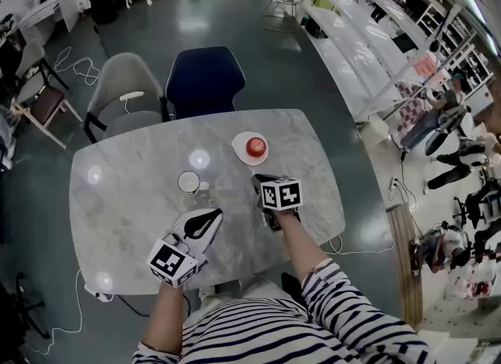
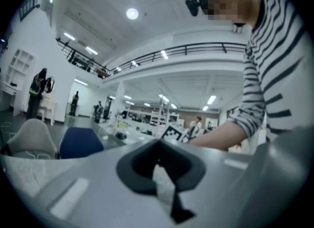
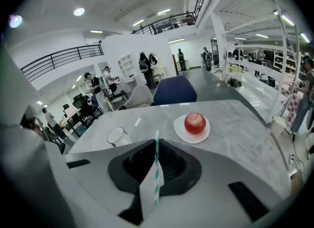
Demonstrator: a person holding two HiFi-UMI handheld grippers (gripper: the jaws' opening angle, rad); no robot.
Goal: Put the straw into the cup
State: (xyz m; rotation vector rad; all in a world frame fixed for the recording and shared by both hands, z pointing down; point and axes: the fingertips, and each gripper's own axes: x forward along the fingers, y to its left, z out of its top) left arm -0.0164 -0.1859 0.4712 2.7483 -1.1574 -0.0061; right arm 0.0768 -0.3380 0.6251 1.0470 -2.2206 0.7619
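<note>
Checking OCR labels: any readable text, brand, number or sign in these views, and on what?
No readable text anywhere.
Marker cubes: black-and-white square patterns only, no letters.
Cup, plate, straw: no print visible; the straw has only green stripes.
Background shelves: too small and blurred to read.

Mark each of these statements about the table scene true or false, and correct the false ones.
1. The right gripper has its jaws shut on a green-and-white striped straw. True.
2. The straw already stands in the cup. False: the right gripper holds it, apart from the cup.
3. A red apple sits on a white plate. True.
4. The cup lies tipped over on the marble table. False: it stands upright.
5. The plate lies to the left of the cup in the head view. False: it lies to the cup's right and farther away.
</note>
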